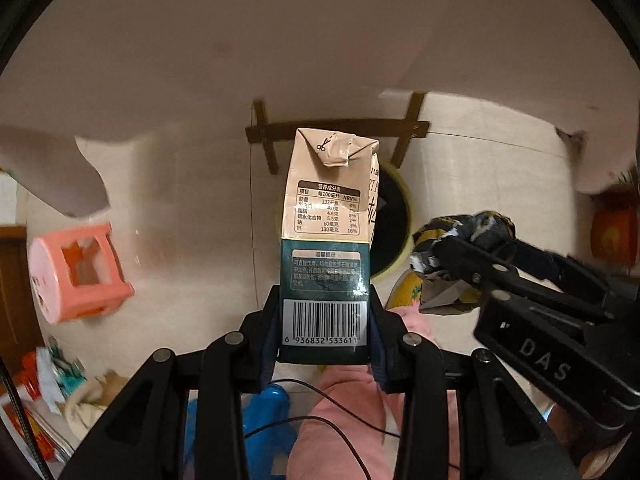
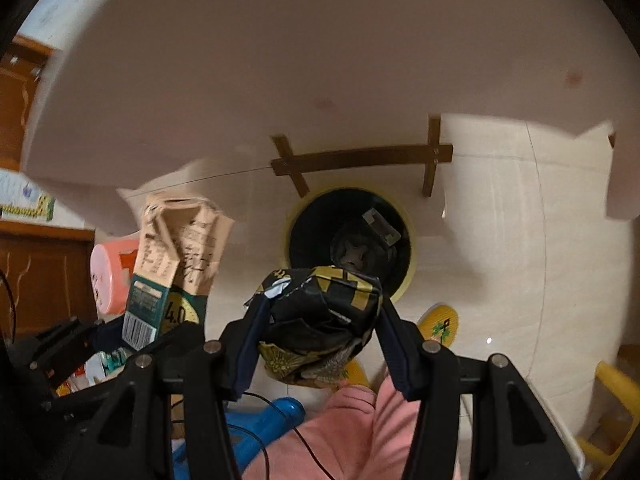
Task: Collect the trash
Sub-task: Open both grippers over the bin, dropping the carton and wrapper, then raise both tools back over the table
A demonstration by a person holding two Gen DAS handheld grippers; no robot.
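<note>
Left wrist view: the left gripper (image 1: 325, 334) is clenched on the lower end of a milk carton (image 1: 329, 216), its pads pressing both sides beside the barcode. The carton runs up the centre of the frame, beige in its upper part with a nutrition table, dark teal below, its folded top crumpled. Behind it, partly hidden, lies the dark mouth of a yellow-rimmed trash bin (image 1: 394, 224) on the pale tiled floor (image 1: 192, 208). At the right edge the right gripper (image 1: 440, 276) comes in, grasping a crumpled black-and-gold wrapper (image 1: 476, 226). A pink plastic stool (image 1: 76, 272) lies at centre left.

Right wrist view: the right gripper (image 2: 322, 320) holds the wrapper (image 2: 320, 312) between both pads at centre frame (the foil bulges above and below them). Just above it is the bin (image 2: 304, 236), already with some trash inside. The carton (image 2: 176, 256) shows at centre left, tilted, in the left gripper (image 2: 120, 336). A pink sleeve (image 2: 352, 432) fills the bottom centre.
</note>
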